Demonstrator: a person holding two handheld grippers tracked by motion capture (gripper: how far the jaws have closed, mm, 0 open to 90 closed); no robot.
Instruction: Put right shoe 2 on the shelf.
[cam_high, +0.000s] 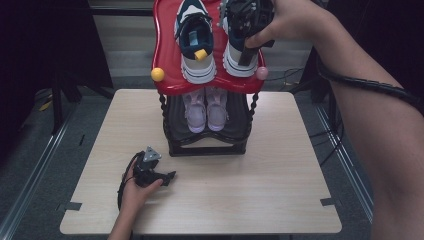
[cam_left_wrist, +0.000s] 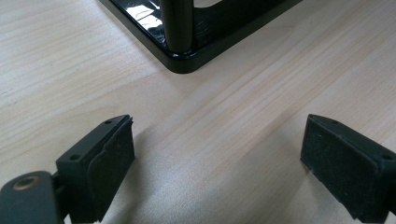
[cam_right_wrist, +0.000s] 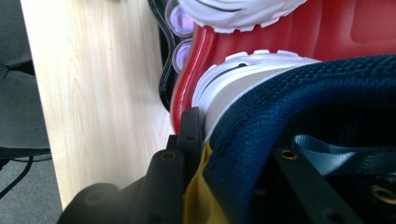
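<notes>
A black shoe rack (cam_high: 207, 147) with a red top shelf (cam_high: 167, 60) stands at the back of the wooden table (cam_high: 280, 165). Two navy and white sneakers sit on the red shelf, the left one (cam_high: 196, 45) free. My right gripper (cam_high: 248, 55) is shut on the heel collar of the right sneaker (cam_high: 235, 62), one jaw inside the shoe and one outside. In the right gripper view the navy collar (cam_right_wrist: 289, 107) lies between the jaws of that gripper (cam_right_wrist: 233, 168). My left gripper (cam_high: 167, 177) rests open on the table before the rack, holding nothing (cam_left_wrist: 217, 158).
A lilac pair of shoes (cam_high: 206, 111) sits on the rack's lower shelf. The rack's black base corner and post (cam_left_wrist: 180, 46) stand just ahead of the left gripper. Yellow (cam_high: 157, 74) and pink (cam_high: 262, 73) knobs mark the red shelf's front corners. A grey floor surrounds the table.
</notes>
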